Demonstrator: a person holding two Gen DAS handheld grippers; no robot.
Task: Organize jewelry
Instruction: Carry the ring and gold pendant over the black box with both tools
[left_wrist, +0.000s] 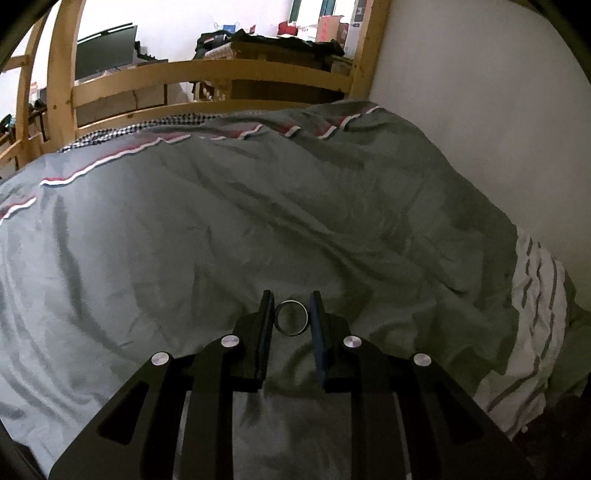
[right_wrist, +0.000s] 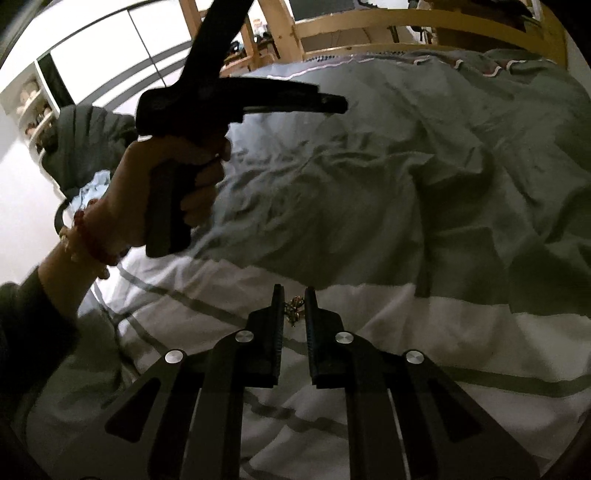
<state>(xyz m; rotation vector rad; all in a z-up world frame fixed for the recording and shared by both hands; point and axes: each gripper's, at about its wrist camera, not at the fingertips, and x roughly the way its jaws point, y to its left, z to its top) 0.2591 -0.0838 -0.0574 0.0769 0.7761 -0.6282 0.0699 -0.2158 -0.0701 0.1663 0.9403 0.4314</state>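
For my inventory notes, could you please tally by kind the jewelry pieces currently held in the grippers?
Rings: 1, a dark metal ring in the left gripper.
Small gold-toned chain-like pieces: 1, in the right gripper; exact kind unclear.
Total: 2

The left claw (left_wrist: 291, 308) points forward and downward, jaws nearly together and clamped on a ring (left_wrist: 291, 317). The right claw (right_wrist: 294, 301) pinches a small trinket (right_wrist: 294, 310) between its jaws. At its ten o'clock, the left hand (right_wrist: 155, 192) grips a handle.
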